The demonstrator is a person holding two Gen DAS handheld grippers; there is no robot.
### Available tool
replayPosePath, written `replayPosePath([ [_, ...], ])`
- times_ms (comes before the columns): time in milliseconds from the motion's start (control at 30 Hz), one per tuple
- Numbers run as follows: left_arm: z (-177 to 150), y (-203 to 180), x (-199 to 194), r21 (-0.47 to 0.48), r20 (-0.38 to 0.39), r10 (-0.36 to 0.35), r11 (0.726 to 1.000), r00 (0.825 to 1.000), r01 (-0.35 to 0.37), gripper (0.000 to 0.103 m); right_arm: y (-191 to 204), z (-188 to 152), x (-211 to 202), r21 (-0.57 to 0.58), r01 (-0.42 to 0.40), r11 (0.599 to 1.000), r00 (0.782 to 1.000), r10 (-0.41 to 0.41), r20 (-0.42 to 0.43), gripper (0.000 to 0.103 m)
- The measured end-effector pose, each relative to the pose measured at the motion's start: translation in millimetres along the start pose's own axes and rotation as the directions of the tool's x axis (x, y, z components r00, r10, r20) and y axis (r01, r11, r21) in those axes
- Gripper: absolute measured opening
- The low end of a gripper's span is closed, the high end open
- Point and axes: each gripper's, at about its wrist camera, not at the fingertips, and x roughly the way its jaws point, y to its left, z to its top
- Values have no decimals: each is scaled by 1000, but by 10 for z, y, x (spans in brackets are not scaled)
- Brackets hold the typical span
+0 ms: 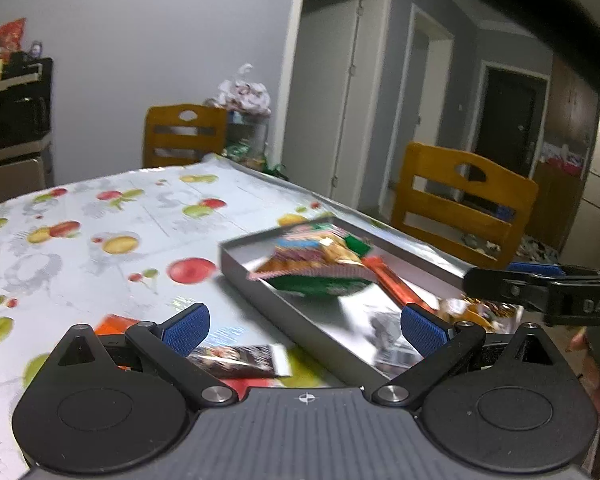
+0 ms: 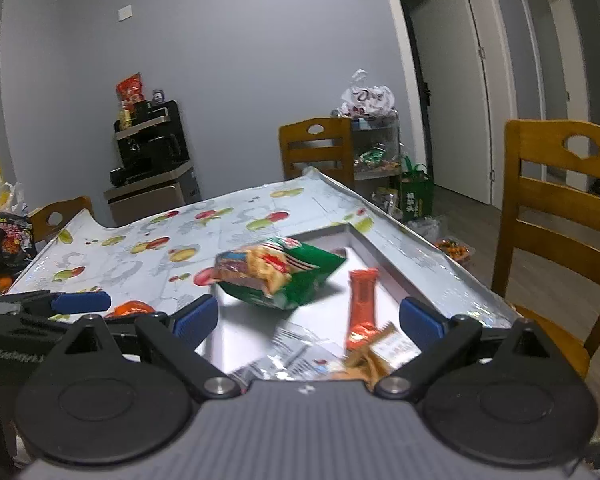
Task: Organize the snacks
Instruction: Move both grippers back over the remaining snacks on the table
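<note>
1. Green crinkly foil chip bag (image 2: 276, 274) lay tilted in the shallow grey metal tray (image 1: 236, 268), beside a long orange wrapper bar (image 2: 362, 300): gathered there as sorted snacks, probably.
2. A dark wrapped bar (image 1: 236, 360) waited outside on the fruit-print tablecloth (image 1: 100, 216).
3. Left gripper (image 1: 304, 326) and right gripper (image 2: 308, 318) hovered over the tray's near end, angled down, jaws wide, holding nothing.

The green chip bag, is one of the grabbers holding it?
No. The green chip bag is over the grey tray, touched by neither grabber. The left gripper and right gripper are both wide open, with nothing between their pads.
</note>
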Motion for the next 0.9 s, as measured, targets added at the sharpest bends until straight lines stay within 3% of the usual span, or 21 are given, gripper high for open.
replayPosePath([
  [267, 176, 364, -20, 19, 66, 80, 996, 995, -82, 103, 384, 123, 24, -38, -60, 997, 998, 61, 13, 99],
  [567, 227, 942, 190, -39, 91, 224, 974, 970, -222, 103, 849, 131, 121, -148, -89, 985, 996, 90, 1, 99],
  [700, 103, 1182, 224, -109, 65, 238, 967, 969, -231, 103, 1072, 71, 241, -233, -117, 965, 993, 110, -43, 99],
  [900, 3, 1356, 227, -114, 60, 248, 964, 967, -240, 103, 1441, -81, 575, -372, -183, 910, 981, 143, -132, 99],
])
